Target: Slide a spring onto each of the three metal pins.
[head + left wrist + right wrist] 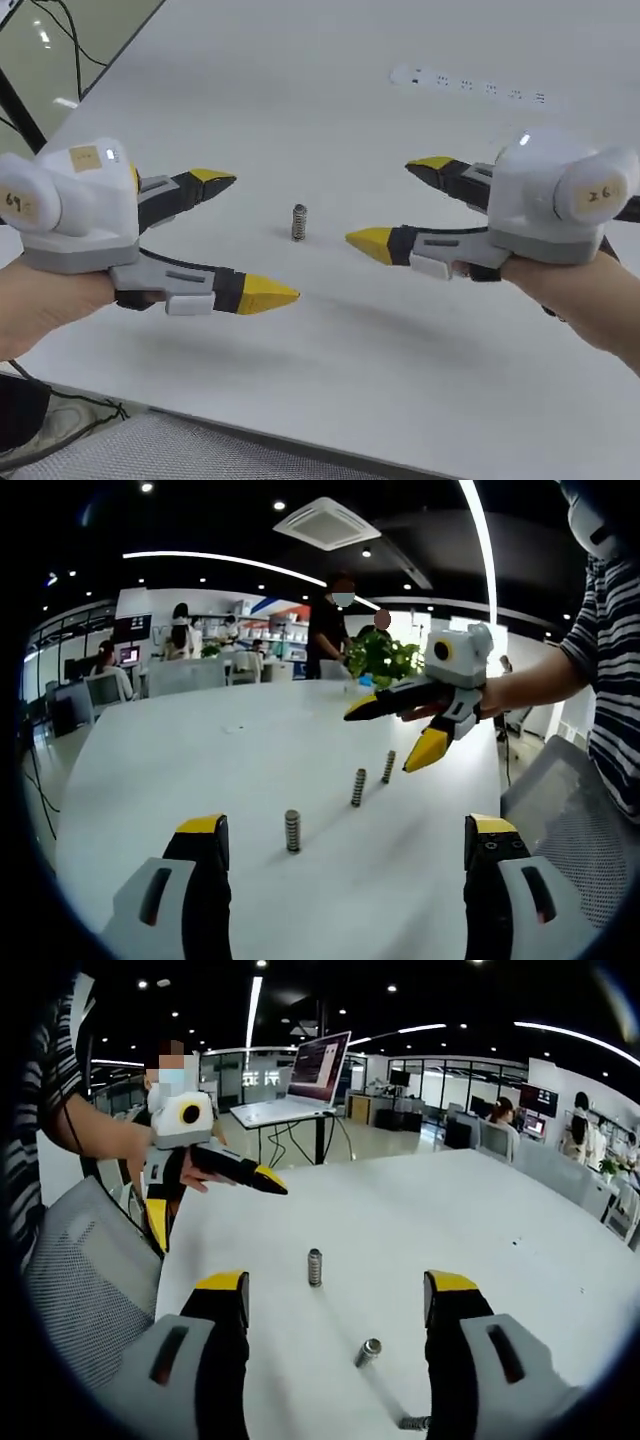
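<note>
Left hand-held gripper (255, 235) and right hand-held gripper (390, 202), yellow-tipped, spread and empty, flank a coiled metal spring (299, 222) upright on the smooth white counter (350, 360).

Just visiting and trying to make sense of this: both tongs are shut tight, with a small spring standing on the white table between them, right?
Not quite. The left tongs and the right tongs are both wide open and hold nothing, as the head view shows. The rest holds: a small spring stands on the white table between them.
</note>
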